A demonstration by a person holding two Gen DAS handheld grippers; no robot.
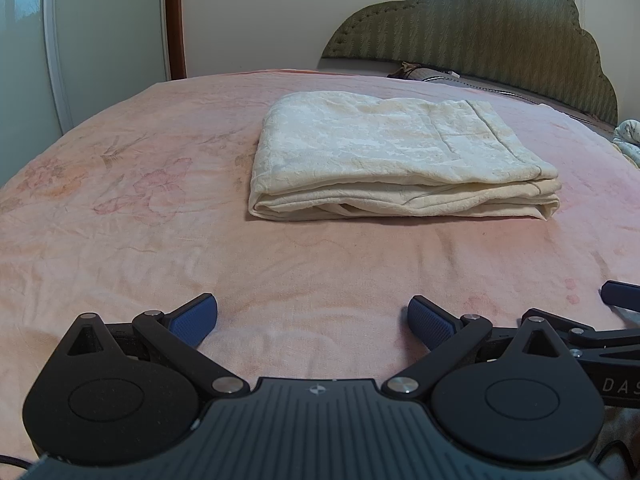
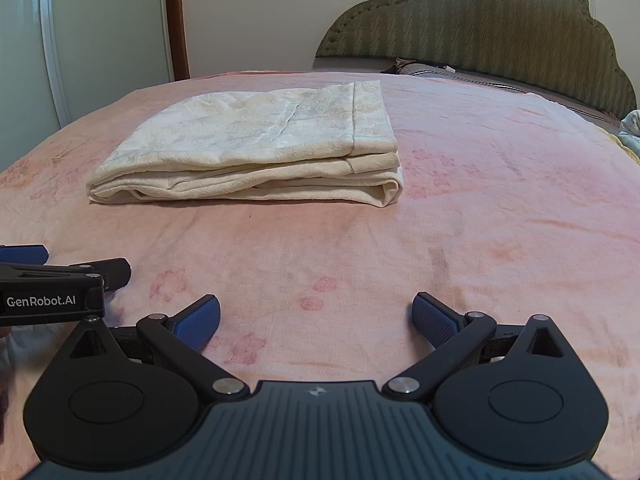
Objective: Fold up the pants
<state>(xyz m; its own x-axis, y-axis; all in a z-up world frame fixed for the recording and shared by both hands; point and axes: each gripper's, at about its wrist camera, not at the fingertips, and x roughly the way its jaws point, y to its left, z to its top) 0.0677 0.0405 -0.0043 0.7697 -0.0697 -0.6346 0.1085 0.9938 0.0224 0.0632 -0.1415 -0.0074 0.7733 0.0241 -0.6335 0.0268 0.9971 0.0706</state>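
Pants (image 1: 400, 156) lie folded into a thick cream rectangle on the pink bedspread (image 1: 160, 240), several layers stacked, the rounded fold edges facing the cameras. In the left wrist view the bundle sits ahead and a little to the right; in the right wrist view it sits ahead and to the left — so it lies between the two lines of sight, well apart from both tools.

Left gripper (image 1: 312, 320) hangs low over the bedspread with its jaws spread wide, blue pads (image 1: 194, 318) far from each other and nothing between them. Right gripper (image 2: 316, 320) is the same: jaws wide apart, holding nothing, its blue pads (image 2: 434, 322) above bare pink cloth with faded flower prints. The two tools are side by side, near each other — the right one's arm shows at the right edge of the left wrist view, and the left one, marked GenRobot.AI, shows at the left edge of the right wrist view.

Behind the pants a green padded headboard (image 1: 500, 32) rises against a pale wall, with a pillow (image 2: 424, 68) at its foot. A white wardrobe door (image 2: 100, 32) with flower decals stands to the far left.
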